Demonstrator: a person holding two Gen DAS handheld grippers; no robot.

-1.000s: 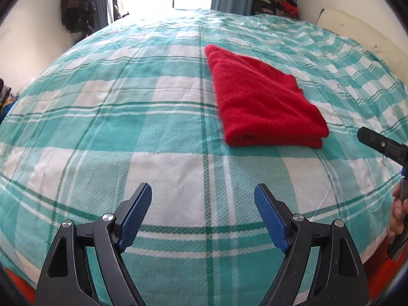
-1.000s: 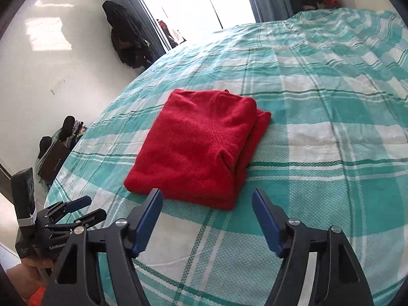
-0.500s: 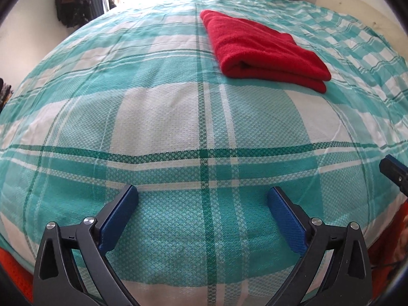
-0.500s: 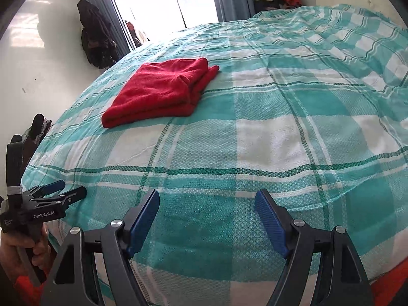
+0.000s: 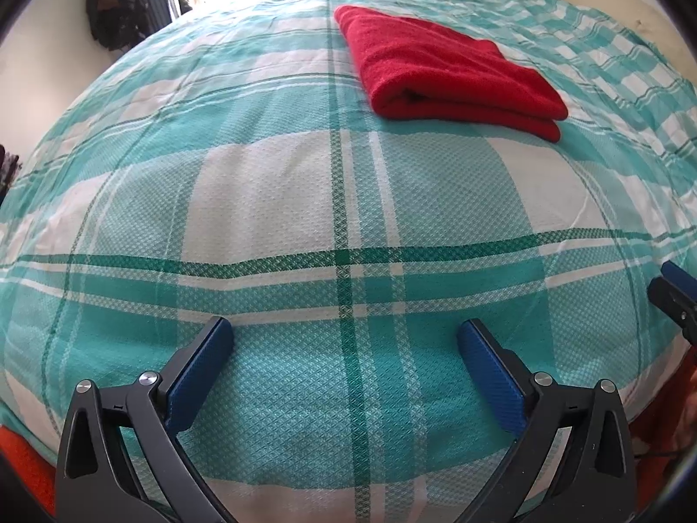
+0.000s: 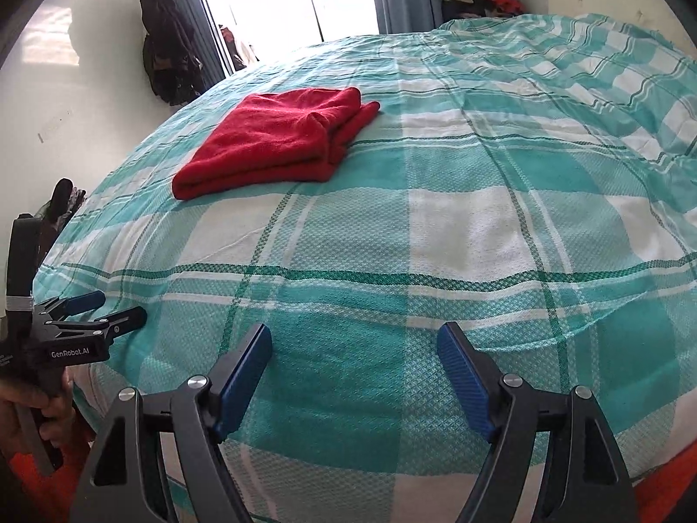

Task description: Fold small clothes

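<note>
One red garment [image 5: 440, 65], of soft fleece-like knit, lay folded into a compact rectangle of several stacked layers. It rested flat on the teal-and-white checked bedspread [image 5: 305, 200], toward the far half of the bed. The rounded fold edge faced the near side; the layered edges [image 6: 348, 130] sat slightly offset.

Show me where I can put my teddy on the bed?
The checked bedspread is bare from the red folded cloth down to both open grippers, and to the right of the cloth too. Only the cloth's spot is taken.
</note>
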